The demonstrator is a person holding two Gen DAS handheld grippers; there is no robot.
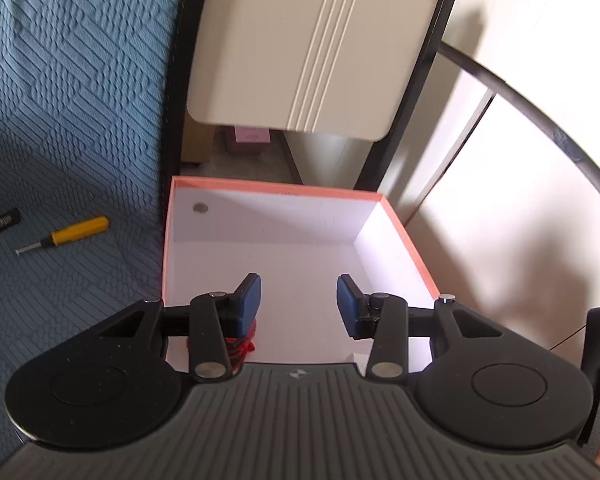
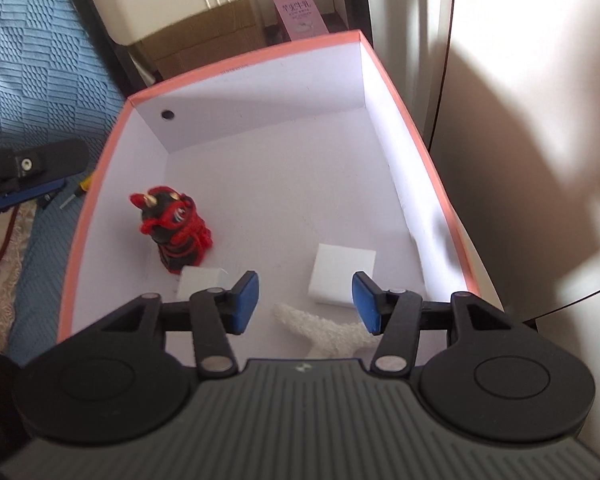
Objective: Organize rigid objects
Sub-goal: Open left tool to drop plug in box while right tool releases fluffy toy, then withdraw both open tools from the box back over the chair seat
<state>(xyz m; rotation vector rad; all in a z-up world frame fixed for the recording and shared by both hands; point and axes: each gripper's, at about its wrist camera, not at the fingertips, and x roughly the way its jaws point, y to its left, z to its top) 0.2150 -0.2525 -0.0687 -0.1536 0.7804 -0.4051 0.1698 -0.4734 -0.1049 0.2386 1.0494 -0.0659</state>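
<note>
A pink-rimmed box (image 1: 276,186) with white inside walls sits beside the bed. My left gripper (image 1: 299,304) hangs over it, open, with nothing between the blue pads; a scrap of a red figure (image 1: 246,346) shows under its left finger. In the right wrist view the same box (image 2: 244,60) holds a red-and-black yarn figure (image 2: 176,228) standing upright, a large white block (image 2: 342,278), a smaller white block (image 2: 200,280) and a white starfish-like piece (image 2: 328,332). My right gripper (image 2: 306,302) is open above that piece, pads not touching it. A yellow-handled screwdriver (image 1: 66,234) lies on the bed.
A blue quilted bedspread (image 1: 60,80) lies left of the box, with a small black item (image 1: 0,222) near the screwdriver. A beige panel (image 1: 300,40) stands behind the box, a white wall (image 1: 520,200) to its right, and a pink carton (image 2: 300,16) on the floor beyond.
</note>
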